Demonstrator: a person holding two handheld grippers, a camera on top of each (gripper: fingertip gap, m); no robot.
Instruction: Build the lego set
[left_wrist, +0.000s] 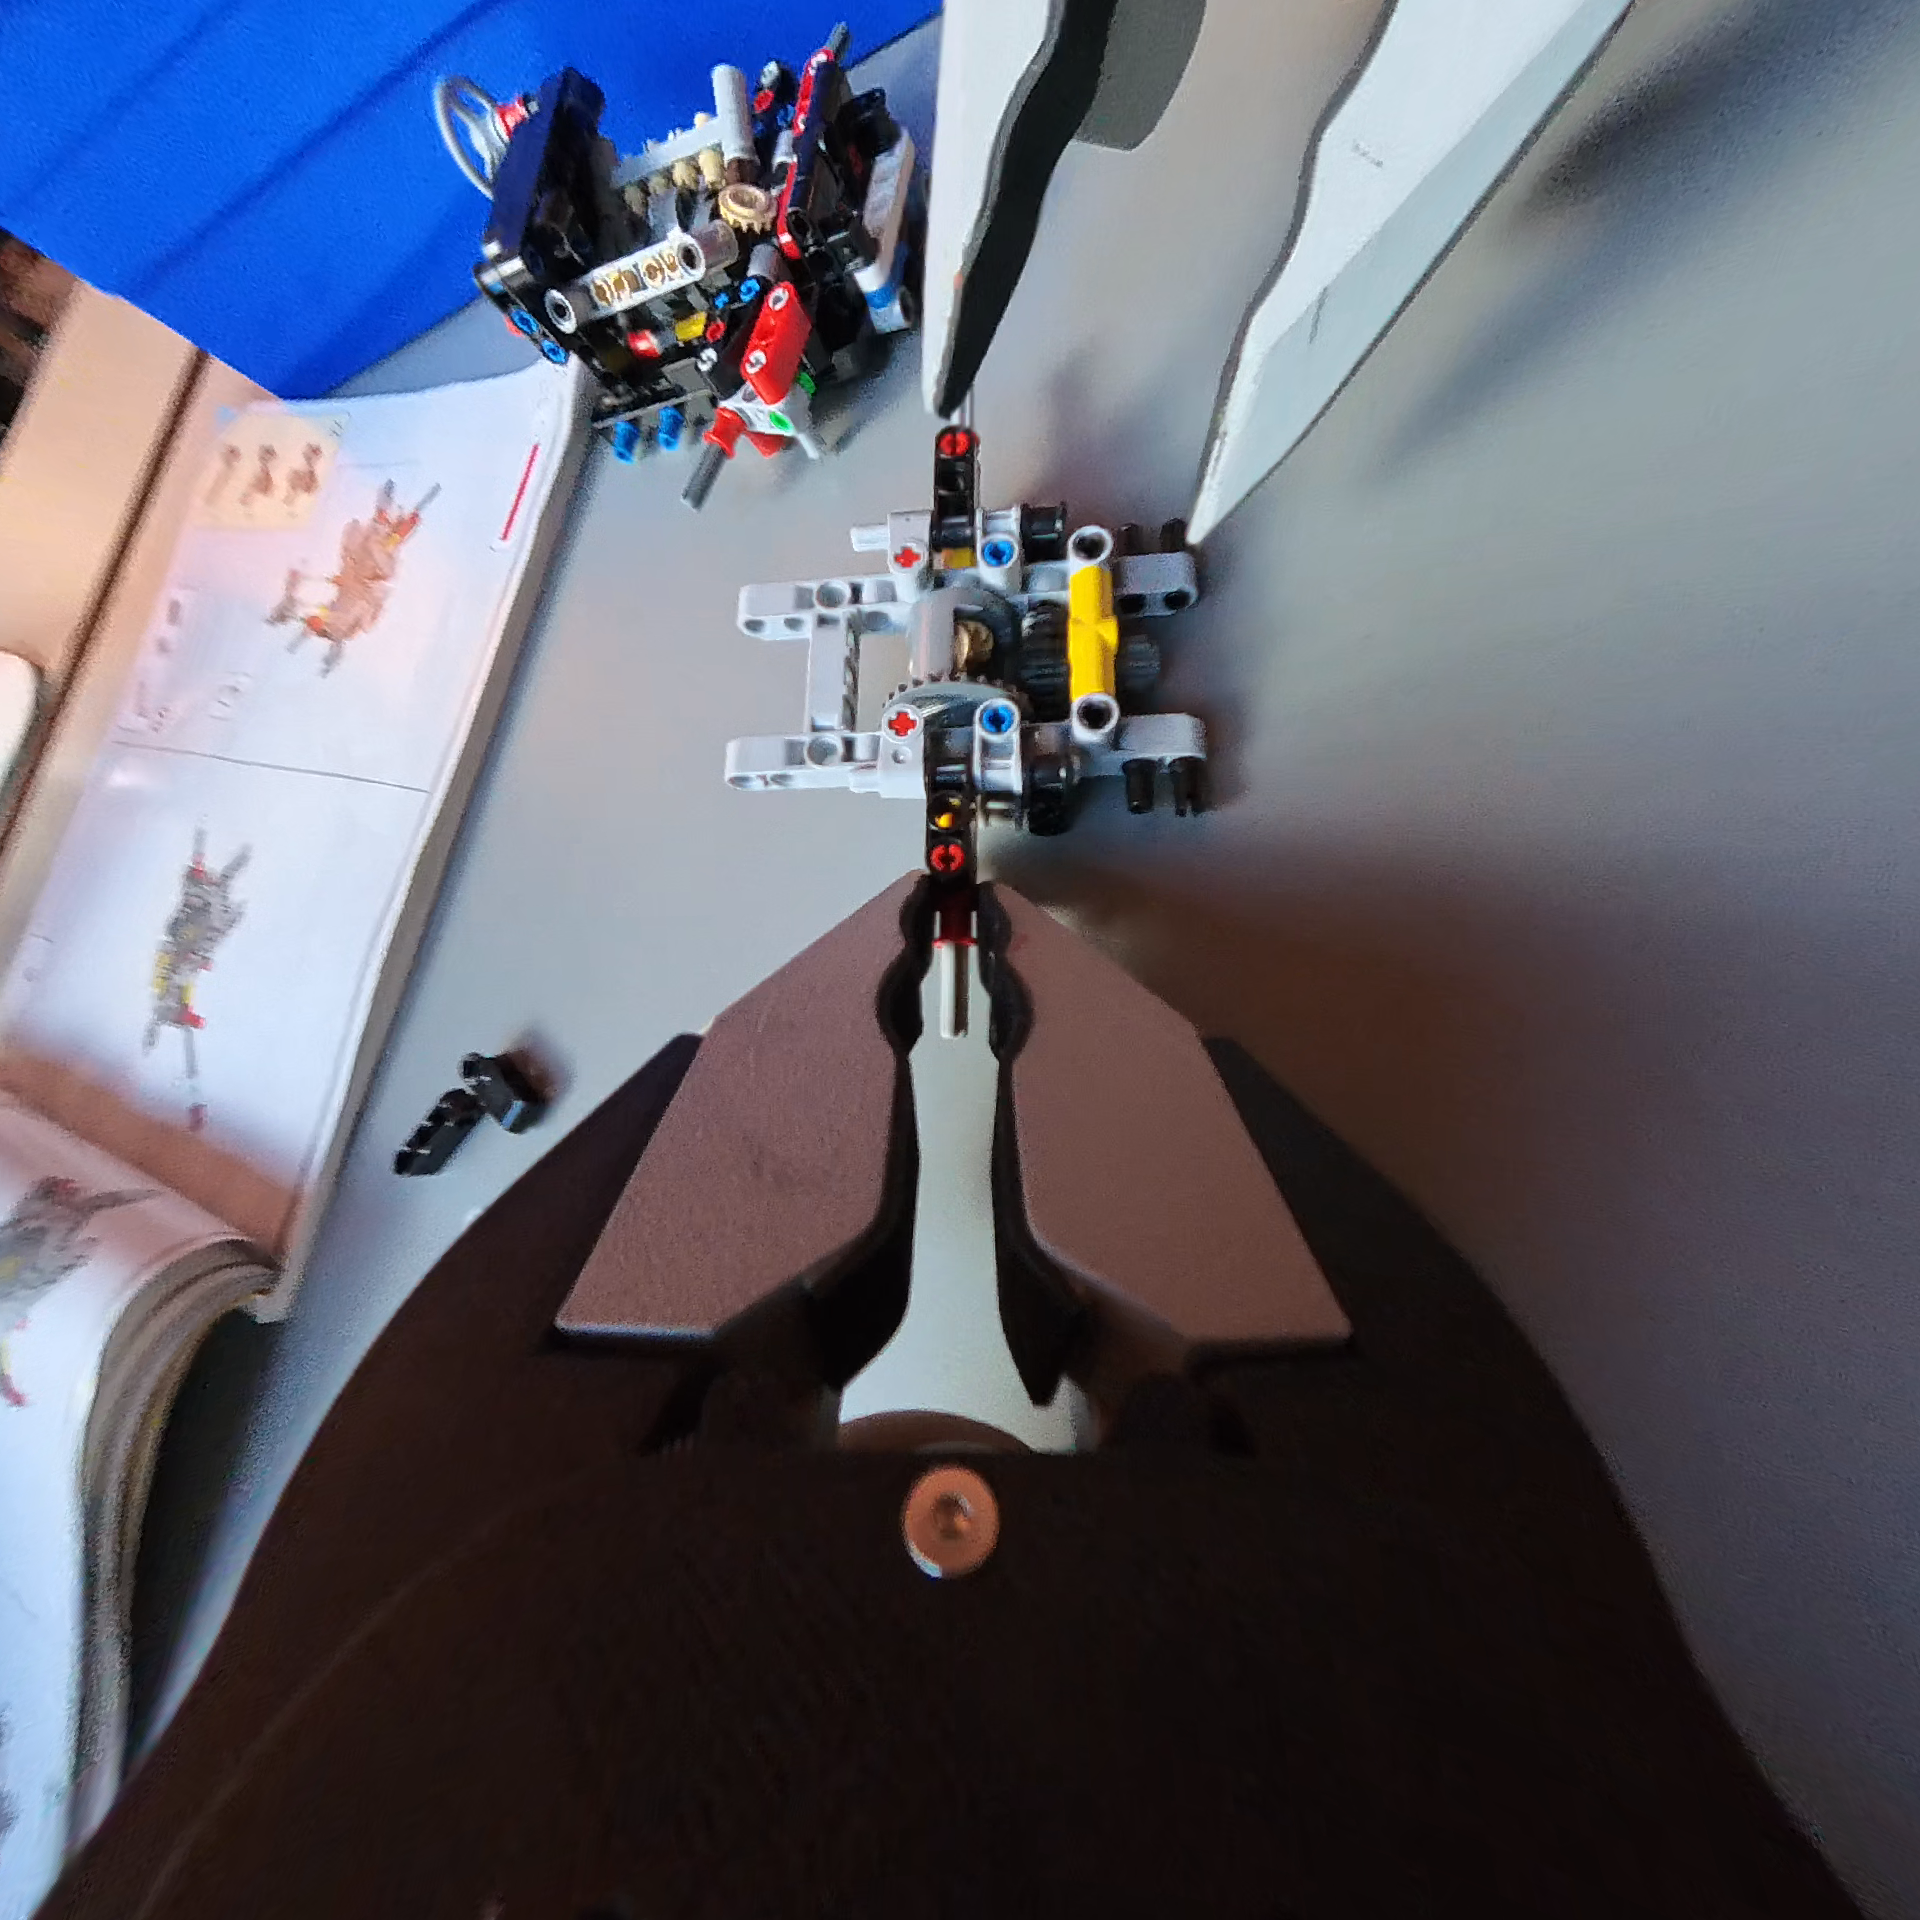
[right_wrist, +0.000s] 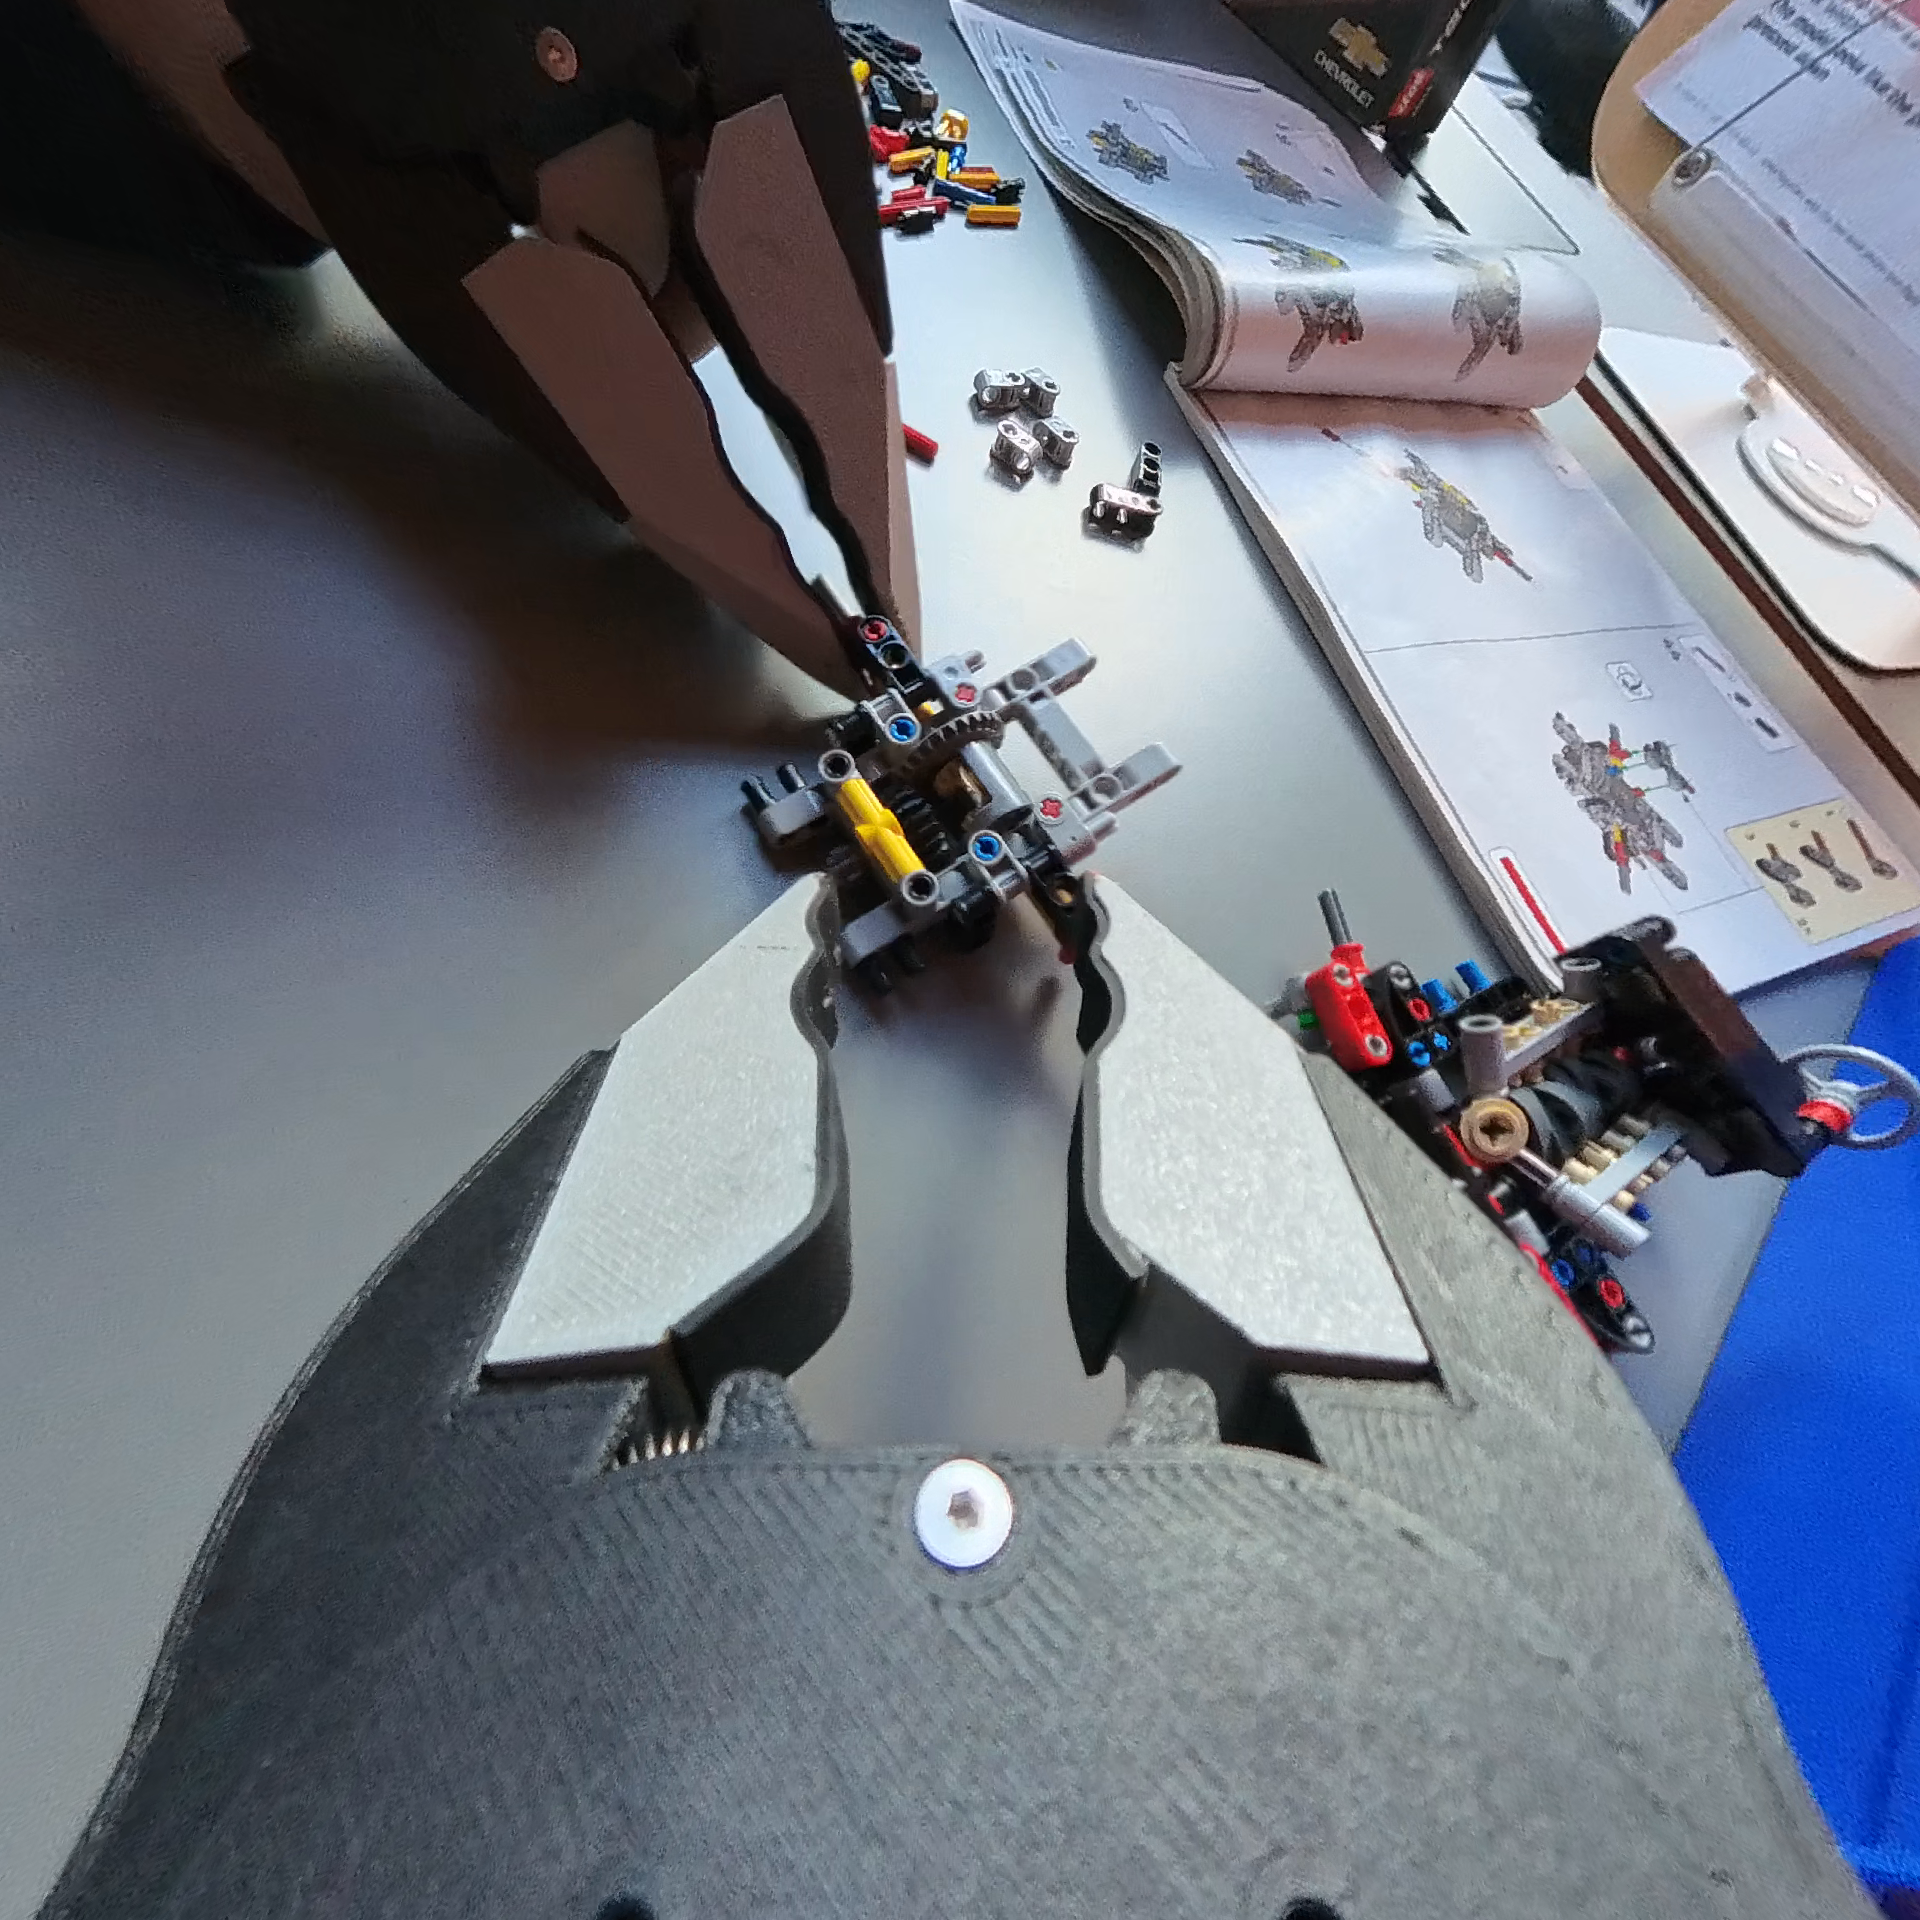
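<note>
Gripping the thin axle (left_wrist: 956, 987) that sticks out of the small grey gear assembly (left_wrist: 977, 665), the left gripper (left_wrist: 951, 935) has its dark fingers closed on that pin, and the assembly rests on the grey table (left_wrist: 1558, 935) straight ahead of it. From the opposite side the right gripper (right_wrist: 951, 935) stands with its pale fingers wide apart, their tips flanking the near corner of the same assembly; one tip sits against the black link at the assembly's end, and whether the other tip touches cannot be told. Crowding the right gripper's outer side is a larger black, red and blue model (right_wrist: 1538, 1081), near the edge of a blue cloth (right_wrist: 1818, 1455). An open instruction booklet (right_wrist: 1507, 623) lies beyond, with loose grey connectors (right_wrist: 1023, 416) and a heap of coloured pieces (right_wrist: 935, 166) farther back. A stray black piece (left_wrist: 473, 1112) lies beside the left gripper.
</note>
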